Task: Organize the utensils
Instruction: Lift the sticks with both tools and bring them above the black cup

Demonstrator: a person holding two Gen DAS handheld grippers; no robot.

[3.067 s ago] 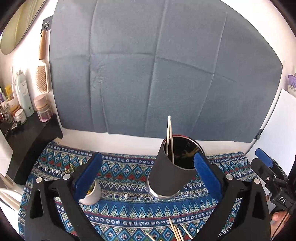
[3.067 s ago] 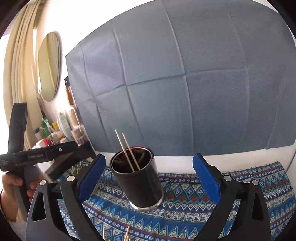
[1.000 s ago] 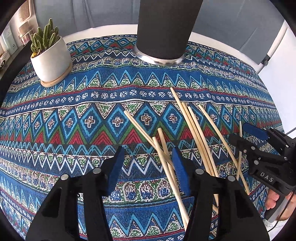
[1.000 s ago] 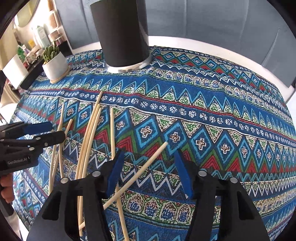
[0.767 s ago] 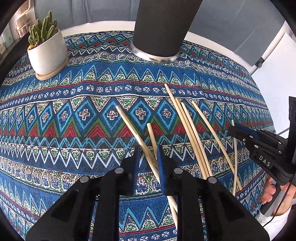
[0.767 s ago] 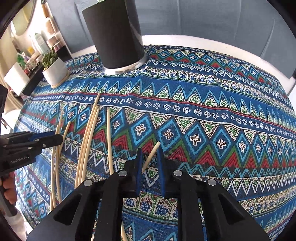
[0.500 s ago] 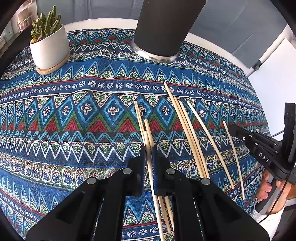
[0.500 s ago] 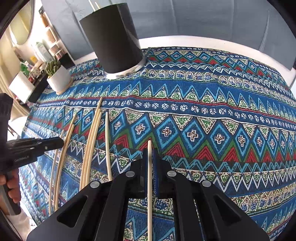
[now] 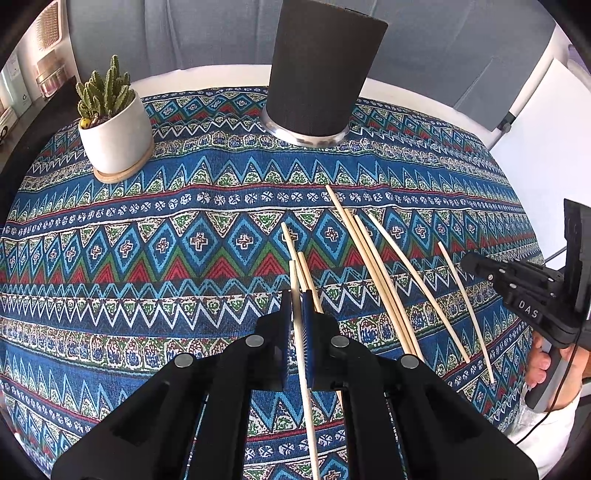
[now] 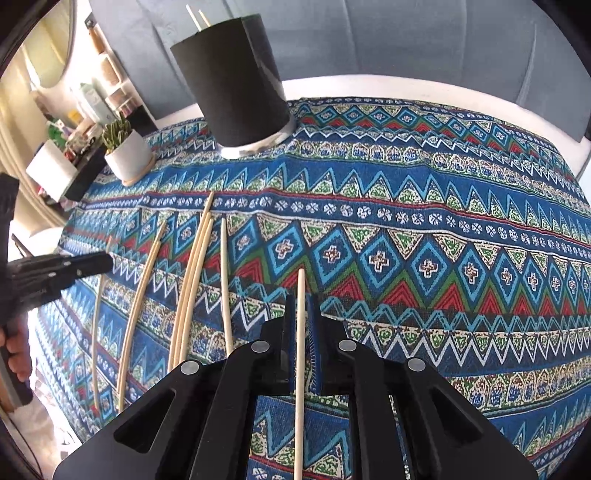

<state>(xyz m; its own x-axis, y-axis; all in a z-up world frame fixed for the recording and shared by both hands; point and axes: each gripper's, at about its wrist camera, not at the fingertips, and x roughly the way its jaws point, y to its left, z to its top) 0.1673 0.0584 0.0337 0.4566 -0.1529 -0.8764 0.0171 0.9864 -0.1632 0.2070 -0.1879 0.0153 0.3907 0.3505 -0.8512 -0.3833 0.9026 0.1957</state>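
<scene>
A black cylinder holder [image 9: 321, 74] [image 10: 236, 85] stands at the far side of the patterned cloth, with two chopsticks [image 10: 195, 16] poking out of it. My left gripper [image 9: 297, 299] is shut on one wooden chopstick [image 9: 293, 273], held lengthwise between the blue pads just above the cloth. My right gripper [image 10: 301, 299] is shut on another chopstick [image 10: 301, 280] the same way. Several loose chopsticks [image 9: 373, 266] [image 10: 192, 277] lie on the cloth between the two grippers. Each gripper shows in the other's view: right gripper [image 9: 471, 262], left gripper [image 10: 107, 262].
A small cactus in a white pot [image 9: 114, 136] [image 10: 127, 155] sits at the cloth's far left corner. A dark shelf with bottles [image 10: 74, 129] lies beyond it. A grey cloth backdrop hangs behind the table. A white board [image 9: 546, 147] stands to the right.
Both grippers closed from open onto a chopstick each. The left one then lifted its chopstick off the cloth and drew back a little; the holder now shows fuller in both views.
</scene>
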